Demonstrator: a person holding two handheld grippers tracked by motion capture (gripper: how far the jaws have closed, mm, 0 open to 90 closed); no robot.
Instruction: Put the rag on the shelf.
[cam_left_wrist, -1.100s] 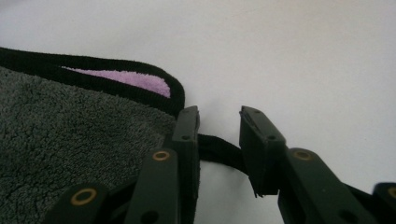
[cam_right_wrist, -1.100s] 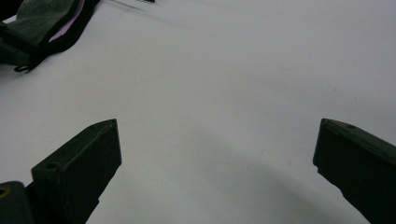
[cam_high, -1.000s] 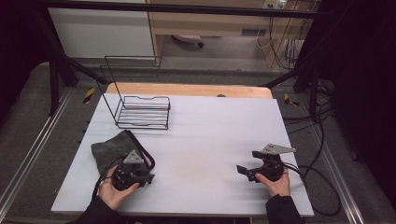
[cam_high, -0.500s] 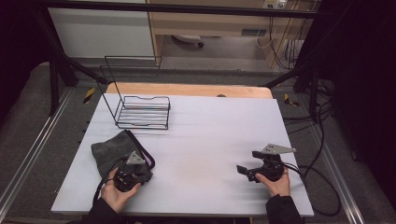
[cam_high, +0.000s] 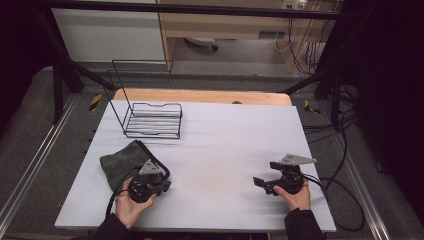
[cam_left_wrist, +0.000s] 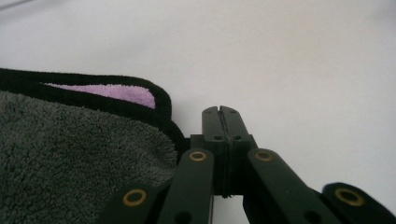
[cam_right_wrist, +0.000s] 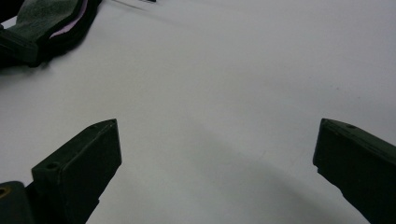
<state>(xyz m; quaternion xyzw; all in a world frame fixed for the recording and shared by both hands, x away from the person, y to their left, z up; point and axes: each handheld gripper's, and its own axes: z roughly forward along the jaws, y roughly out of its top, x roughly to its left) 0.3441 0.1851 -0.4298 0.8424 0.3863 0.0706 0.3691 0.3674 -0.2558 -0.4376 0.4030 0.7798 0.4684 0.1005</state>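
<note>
High view: the white surface (cam_high: 225, 150) carries a wire rack (cam_high: 150, 117) near its far left corner and a grey towel (cam_high: 122, 162) near the front left edge. Your left gripper (cam_high: 162, 184) sits at the towel's near corner; your right gripper (cam_high: 260, 182) rests apart near the front right.

Left gripper view: jaws together, empty, just beside the towel's black hem (cam_left_wrist: 159, 100).

Right gripper view: jaws wide apart over bare surface.

Judgement: approach stage; part the left jaws and take the hem.
</note>
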